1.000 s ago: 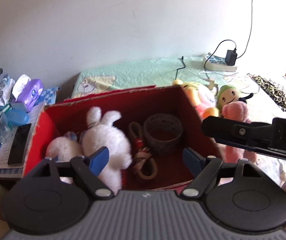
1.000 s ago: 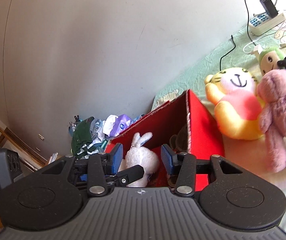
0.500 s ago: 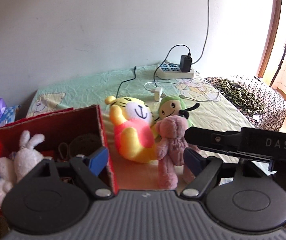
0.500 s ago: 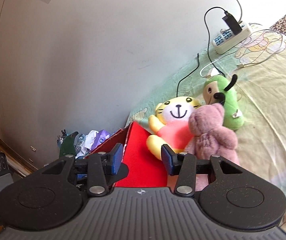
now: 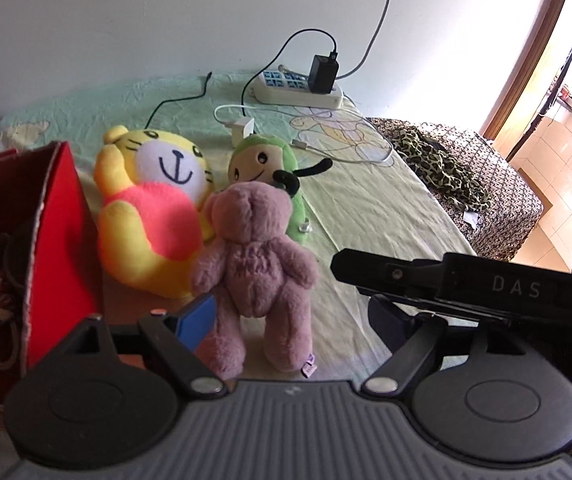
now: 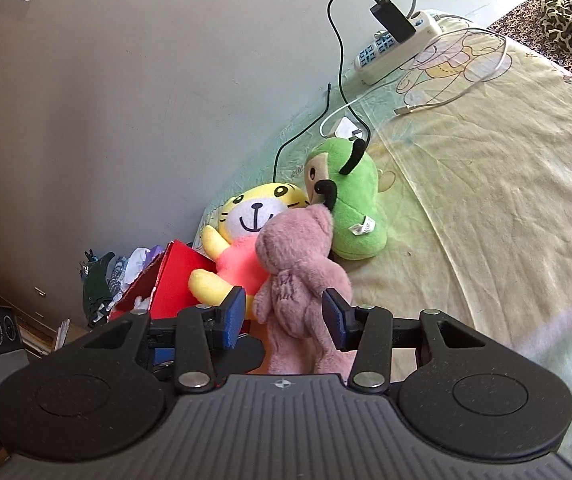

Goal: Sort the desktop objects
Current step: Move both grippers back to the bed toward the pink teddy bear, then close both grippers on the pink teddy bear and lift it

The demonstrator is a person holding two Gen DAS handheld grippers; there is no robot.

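Looking along the left gripper [image 5: 290, 316], jaws spread wide and empty: a pink teddy bear [image 5: 256, 272] lies face down on the sheet [image 5: 366, 220] between the fingers, against a yellow tiger plush [image 5: 154, 216] and a green plush [image 5: 270, 168]; a red box [image 5: 58, 216] stands at left, a power strip [image 5: 298, 90] by the wall. Right wrist view: the right gripper [image 6: 284, 316], moderately open, brackets the bear's [image 6: 298, 276] lower body, its pads [image 6: 336, 318] just beside the fur, contact uncertain.
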